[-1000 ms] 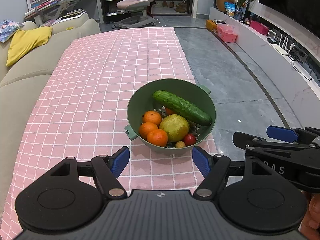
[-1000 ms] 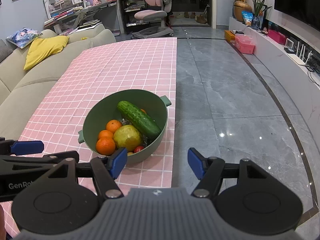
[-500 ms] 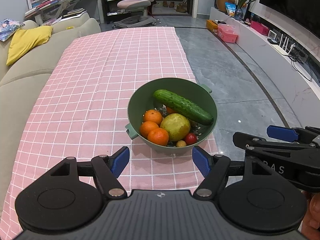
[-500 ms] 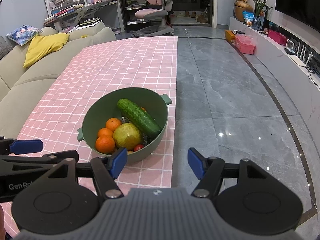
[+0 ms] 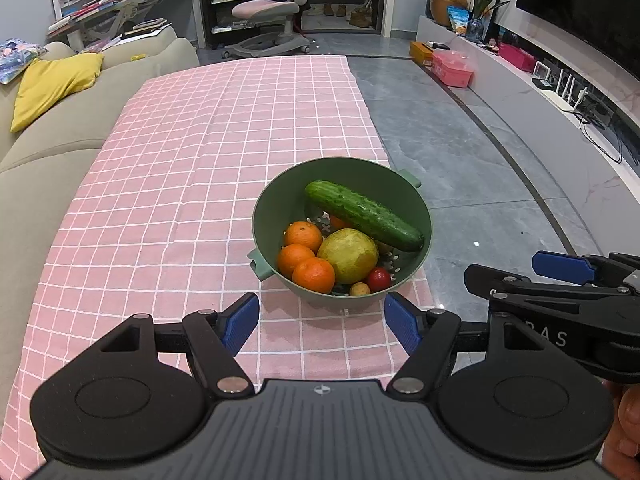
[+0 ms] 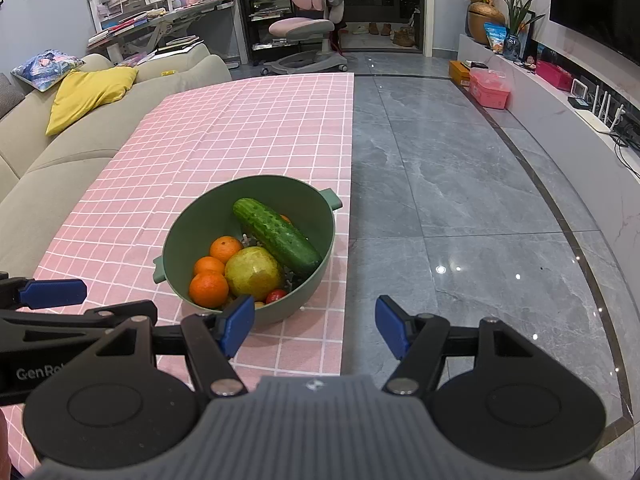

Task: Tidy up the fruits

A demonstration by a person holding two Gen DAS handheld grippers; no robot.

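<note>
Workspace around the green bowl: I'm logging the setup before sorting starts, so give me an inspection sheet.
Surface: pink checked tablecloth, bare beyond the bowl.
Job's things: green bowl near the cloth's right edge holds a cucumber lying on top, oranges, a yellow-green fruit, a small red fruit.
Clutter: nothing seen on the cloth.
Grippers: left gripper and right gripper both open, empty, short of the bowl.
Cables: wires on the wall ledge, away from the table.
Surroundings: sofa with a yellow cushion on the left, grey tiled floor on the right, pink chair beyond.
</note>
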